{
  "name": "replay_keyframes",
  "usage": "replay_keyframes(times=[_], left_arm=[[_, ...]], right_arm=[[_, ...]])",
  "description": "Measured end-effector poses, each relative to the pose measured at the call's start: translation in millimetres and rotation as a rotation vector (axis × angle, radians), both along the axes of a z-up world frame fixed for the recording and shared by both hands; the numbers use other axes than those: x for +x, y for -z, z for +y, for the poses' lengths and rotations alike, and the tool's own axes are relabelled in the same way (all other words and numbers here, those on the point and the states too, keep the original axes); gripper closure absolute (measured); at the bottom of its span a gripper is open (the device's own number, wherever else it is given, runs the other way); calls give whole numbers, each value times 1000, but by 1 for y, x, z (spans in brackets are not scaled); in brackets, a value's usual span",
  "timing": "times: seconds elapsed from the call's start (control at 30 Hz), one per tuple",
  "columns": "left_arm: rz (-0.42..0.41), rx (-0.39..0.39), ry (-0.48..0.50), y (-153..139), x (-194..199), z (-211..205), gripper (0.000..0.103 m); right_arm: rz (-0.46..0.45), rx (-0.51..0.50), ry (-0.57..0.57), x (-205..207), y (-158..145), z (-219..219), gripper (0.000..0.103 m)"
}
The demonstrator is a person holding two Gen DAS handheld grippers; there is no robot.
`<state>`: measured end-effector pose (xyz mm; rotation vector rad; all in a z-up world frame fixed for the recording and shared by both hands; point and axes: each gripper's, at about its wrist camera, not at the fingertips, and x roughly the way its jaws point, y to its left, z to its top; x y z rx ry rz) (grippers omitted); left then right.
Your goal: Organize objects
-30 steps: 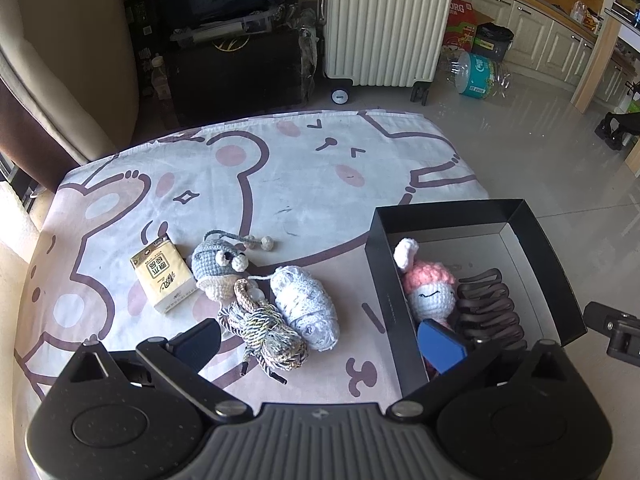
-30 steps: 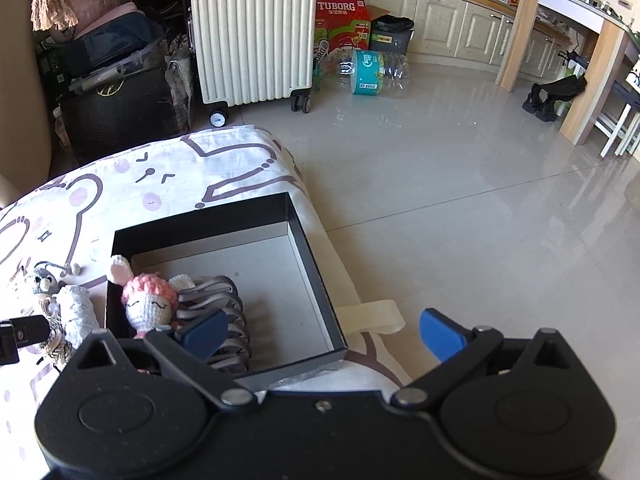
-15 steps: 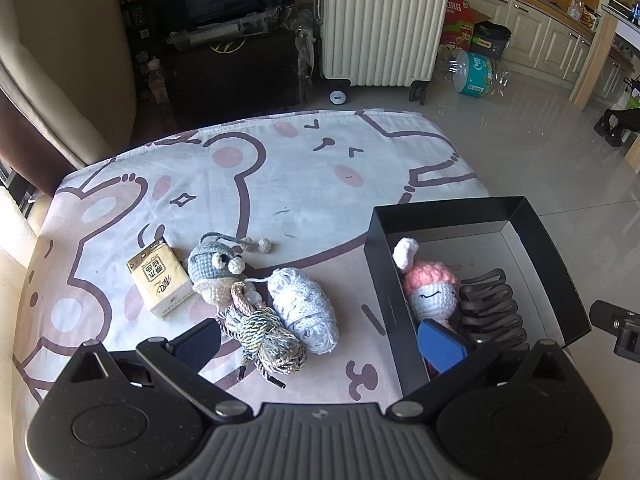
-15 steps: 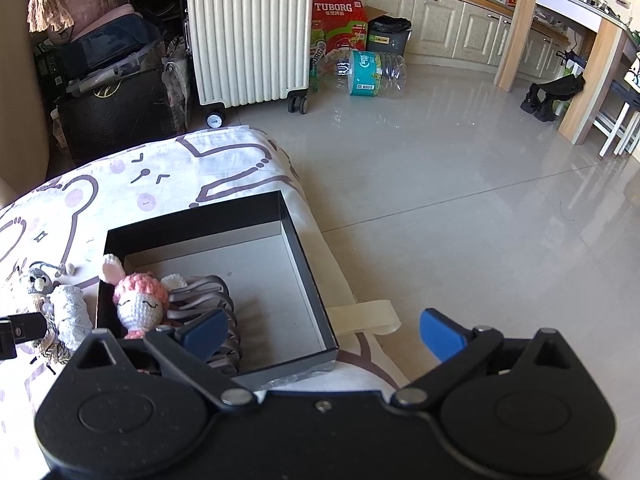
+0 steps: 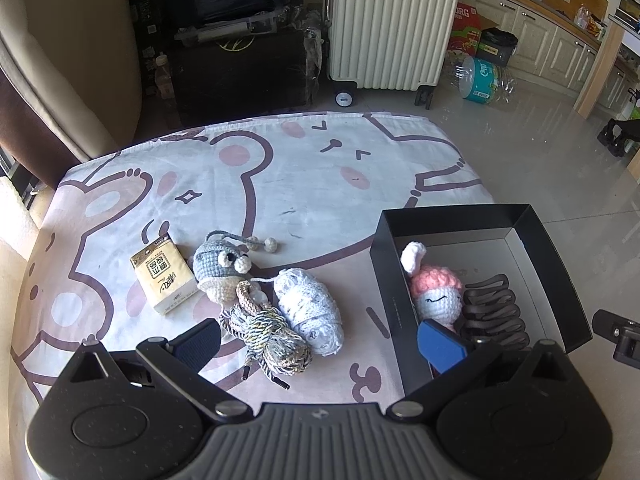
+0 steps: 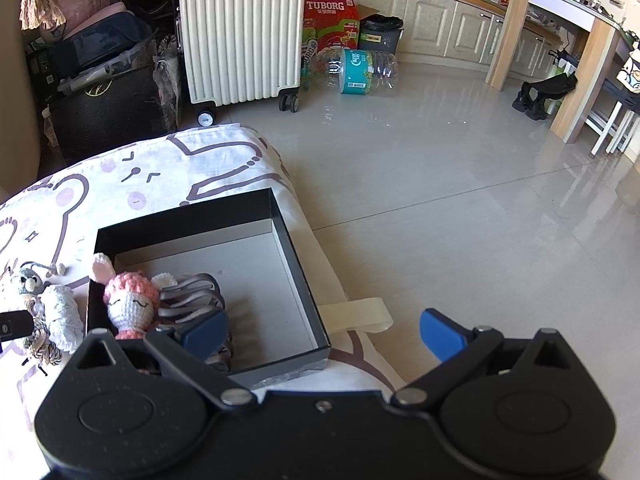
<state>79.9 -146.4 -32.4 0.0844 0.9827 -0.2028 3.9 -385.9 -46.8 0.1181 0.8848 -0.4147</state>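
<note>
A black box stands on the bear-print cloth and holds a pink crochet doll and a dark coiled strap. On the cloth to its left lie a tissue pack, a grey crochet toy, a rope bundle and a white knit roll. My left gripper is open and empty above the rope and roll. My right gripper is open and empty over the box's near right corner; the doll shows there too.
A cream suitcase and dark bags stand behind the table. A large water bottle and a Tuborg carton lie on the tiled floor. The table edge drops off just right of the box.
Both grippers drifted slightly; the scene shifted a little down and left in the views. Nothing was grasped or moved.
</note>
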Motion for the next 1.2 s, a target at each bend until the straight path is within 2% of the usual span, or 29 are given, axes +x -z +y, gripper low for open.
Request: replay_keyframes(times=[0.2, 0.3, 0.6, 1.2], left_arm=[[-3, -8, -5, 0, 1, 5, 0], [-3, -11, -14, 0, 3, 11, 0], [-8, -5, -55, -1, 6, 36, 0], [-27, 34, -177, -9, -3, 116, 0]], right_arm=[[-8, 3, 22, 0, 1, -2, 0], [-16, 28, 20, 1, 2, -1, 0], [-25, 16, -9, 11, 2, 15, 0], [-19, 22, -177, 36, 0, 90, 0]])
